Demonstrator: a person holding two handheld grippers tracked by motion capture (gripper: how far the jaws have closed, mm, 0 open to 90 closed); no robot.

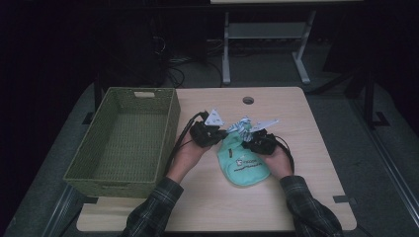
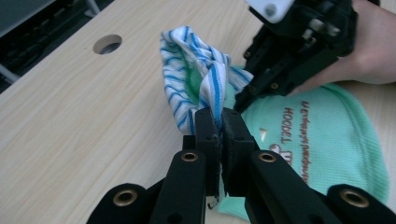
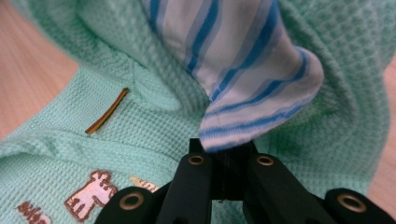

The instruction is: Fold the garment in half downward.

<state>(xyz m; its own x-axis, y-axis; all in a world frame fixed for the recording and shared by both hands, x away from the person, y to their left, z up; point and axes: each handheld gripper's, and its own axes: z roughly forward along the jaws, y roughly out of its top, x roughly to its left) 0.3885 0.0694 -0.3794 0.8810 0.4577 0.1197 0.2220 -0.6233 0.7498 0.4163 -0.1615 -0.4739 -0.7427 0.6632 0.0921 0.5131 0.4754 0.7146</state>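
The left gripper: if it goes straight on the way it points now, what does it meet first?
The left gripper is already shut on the striped cloth, so it would push into that bunched fold first. Just beyond to the right stands the right gripper; past the cloth lies bare table, though depth is hard to judge.

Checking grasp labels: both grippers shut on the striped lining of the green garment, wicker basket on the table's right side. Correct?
Not quite. The wicker basket stands on the table's left side, as the high view shows. The rest holds: the left gripper and the right gripper are each shut on the striped lining of the green garment.
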